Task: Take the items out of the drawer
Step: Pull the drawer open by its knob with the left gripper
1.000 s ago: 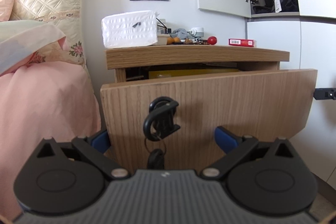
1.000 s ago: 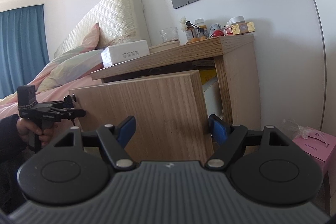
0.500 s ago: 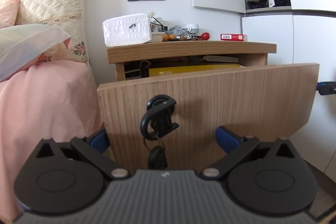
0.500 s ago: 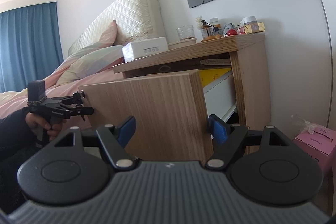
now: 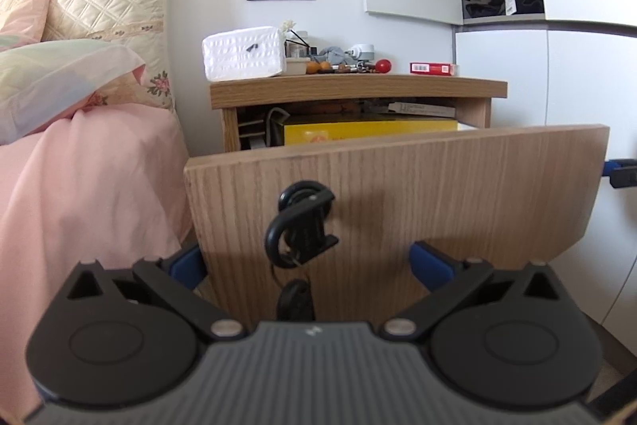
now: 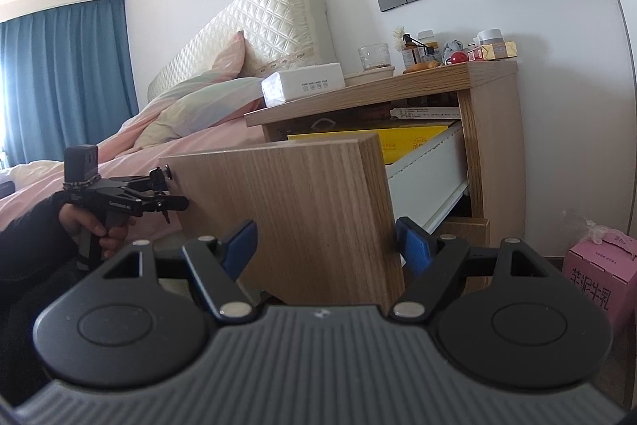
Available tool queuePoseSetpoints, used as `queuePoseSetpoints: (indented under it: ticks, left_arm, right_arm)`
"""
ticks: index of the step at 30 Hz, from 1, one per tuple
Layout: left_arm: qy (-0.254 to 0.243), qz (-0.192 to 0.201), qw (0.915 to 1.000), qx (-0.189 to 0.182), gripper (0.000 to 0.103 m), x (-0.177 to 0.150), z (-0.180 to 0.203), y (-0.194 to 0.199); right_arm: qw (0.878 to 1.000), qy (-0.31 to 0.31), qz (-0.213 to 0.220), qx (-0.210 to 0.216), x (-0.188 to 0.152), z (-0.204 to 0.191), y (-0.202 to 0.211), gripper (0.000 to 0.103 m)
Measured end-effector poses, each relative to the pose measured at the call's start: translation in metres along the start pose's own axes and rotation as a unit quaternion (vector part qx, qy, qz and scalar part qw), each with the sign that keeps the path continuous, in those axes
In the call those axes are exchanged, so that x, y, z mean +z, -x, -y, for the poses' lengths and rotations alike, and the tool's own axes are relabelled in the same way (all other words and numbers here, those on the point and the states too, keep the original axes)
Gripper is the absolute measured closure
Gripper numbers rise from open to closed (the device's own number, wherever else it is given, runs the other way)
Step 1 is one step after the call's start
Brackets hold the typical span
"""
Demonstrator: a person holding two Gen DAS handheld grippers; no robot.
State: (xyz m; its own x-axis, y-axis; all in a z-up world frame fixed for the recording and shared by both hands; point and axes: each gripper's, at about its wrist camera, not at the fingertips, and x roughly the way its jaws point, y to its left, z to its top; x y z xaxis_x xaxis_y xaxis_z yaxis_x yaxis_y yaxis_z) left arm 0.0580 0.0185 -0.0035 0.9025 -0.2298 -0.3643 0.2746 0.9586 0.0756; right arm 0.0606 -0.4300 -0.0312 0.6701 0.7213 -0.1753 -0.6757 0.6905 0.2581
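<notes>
1. Drawer (image 5: 398,186) now out farther than a second ago, at 12 o'clock.
2. Yellow box (image 5: 370,135) inside, easier to reach.
3. Left gripper (image 5: 306,265) wide, holding nothing.
4. Right gripper (image 6: 324,241) wide, empty too.

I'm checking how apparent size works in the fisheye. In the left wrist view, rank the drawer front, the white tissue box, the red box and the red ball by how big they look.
1. drawer front, nearest the camera, so exaggerated
2. white tissue box
3. red box
4. red ball
</notes>
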Motion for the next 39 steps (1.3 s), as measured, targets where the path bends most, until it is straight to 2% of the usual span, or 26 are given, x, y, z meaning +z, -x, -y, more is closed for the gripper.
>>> queuePoseSetpoints:
  ticks: [10,17,25,36,39]
  left_arm:
    - [0.005,-0.002,0.9999,0.009,0.0,-0.005,0.005,0.015]
    - [0.018,-0.001,0.9994,0.029,0.001,-0.01,0.011,0.029]
    - [0.031,0.012,0.9988,0.035,0.001,-0.013,0.014,0.046]
    - [0.036,0.049,0.997,0.049,0.0,-0.012,0.02,0.064]
    - [0.037,0.052,0.9965,0.054,0.0,-0.009,0.022,0.068]
  right_arm:
    - [1.0,0.006,-0.005,0.015,-0.003,-0.007,0.01,0.024]
    - [1.0,0.014,-0.012,0.024,-0.004,-0.014,0.015,0.023]
    - [0.999,0.035,-0.022,0.007,-0.003,-0.022,0.014,0.023]
    - [0.997,0.06,-0.034,-0.019,-0.003,-0.036,0.015,0.024]
    - [0.998,0.059,-0.019,-0.034,-0.002,-0.043,0.017,0.024]
